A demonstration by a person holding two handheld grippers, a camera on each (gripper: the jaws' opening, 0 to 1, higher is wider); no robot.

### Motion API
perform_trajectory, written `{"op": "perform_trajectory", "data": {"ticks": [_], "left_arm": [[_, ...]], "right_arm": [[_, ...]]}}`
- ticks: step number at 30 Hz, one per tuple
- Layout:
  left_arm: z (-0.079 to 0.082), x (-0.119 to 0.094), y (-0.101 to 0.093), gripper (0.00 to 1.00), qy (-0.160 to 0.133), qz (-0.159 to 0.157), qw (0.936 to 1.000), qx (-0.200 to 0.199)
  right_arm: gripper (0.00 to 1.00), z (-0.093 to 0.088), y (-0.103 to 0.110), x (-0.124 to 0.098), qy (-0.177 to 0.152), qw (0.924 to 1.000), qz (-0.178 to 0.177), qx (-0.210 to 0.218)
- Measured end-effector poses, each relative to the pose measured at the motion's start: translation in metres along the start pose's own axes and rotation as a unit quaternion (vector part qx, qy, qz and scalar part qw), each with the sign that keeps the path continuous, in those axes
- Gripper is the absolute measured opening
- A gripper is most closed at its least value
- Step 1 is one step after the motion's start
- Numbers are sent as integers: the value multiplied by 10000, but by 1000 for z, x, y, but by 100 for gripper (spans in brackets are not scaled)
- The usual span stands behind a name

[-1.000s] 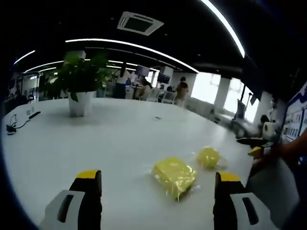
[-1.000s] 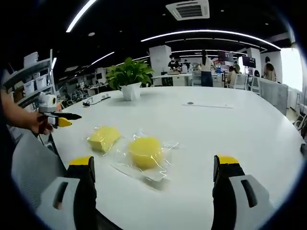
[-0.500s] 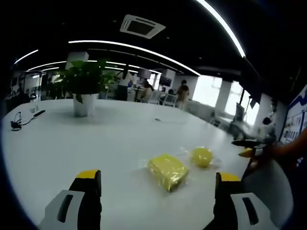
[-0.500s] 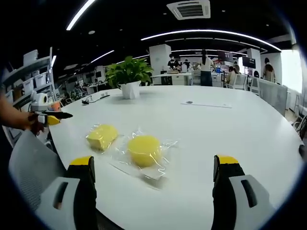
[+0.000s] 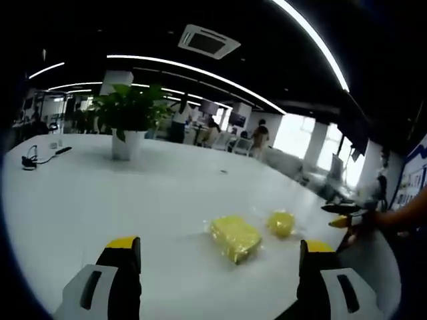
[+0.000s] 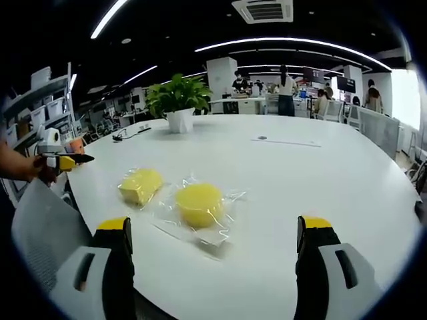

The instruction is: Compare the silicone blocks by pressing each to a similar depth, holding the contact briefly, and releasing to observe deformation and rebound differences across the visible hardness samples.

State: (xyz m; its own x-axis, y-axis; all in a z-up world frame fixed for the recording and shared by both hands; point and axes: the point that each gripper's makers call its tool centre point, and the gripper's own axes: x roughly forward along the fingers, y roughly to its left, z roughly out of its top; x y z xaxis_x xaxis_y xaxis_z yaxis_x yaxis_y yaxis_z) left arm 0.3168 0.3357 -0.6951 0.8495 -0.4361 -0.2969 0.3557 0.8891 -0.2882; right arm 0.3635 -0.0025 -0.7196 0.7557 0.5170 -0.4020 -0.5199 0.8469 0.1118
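At the bottom of the right gripper view, the right tool (image 6: 213, 247) hovers with jaws wide apart, holding nothing. Just beyond, lower centre of frame, a round yellow block (image 6: 199, 203) in clear wrap lies on the white worktop (image 6: 320, 173); a squarer yellow block (image 6: 139, 185) sits just beside it to the left. Left tool (image 5: 217, 267), lower frame of the left gripper view, also has jaws apart, empty, off the blocks. Judgement: no press begun; both samples look undeformed, all pressing left to do. Further back, upper left, a potted plant (image 6: 177, 107).
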Motion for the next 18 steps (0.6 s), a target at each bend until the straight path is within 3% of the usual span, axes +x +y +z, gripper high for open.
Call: {"op": "perform_trajectory", "data": {"ticks": [18], "left_arm": [[-2,0,-10,100,66,-134,9999,44]], "right_arm": [[96,1,0,0,-10,10000,-36,-54]]}}
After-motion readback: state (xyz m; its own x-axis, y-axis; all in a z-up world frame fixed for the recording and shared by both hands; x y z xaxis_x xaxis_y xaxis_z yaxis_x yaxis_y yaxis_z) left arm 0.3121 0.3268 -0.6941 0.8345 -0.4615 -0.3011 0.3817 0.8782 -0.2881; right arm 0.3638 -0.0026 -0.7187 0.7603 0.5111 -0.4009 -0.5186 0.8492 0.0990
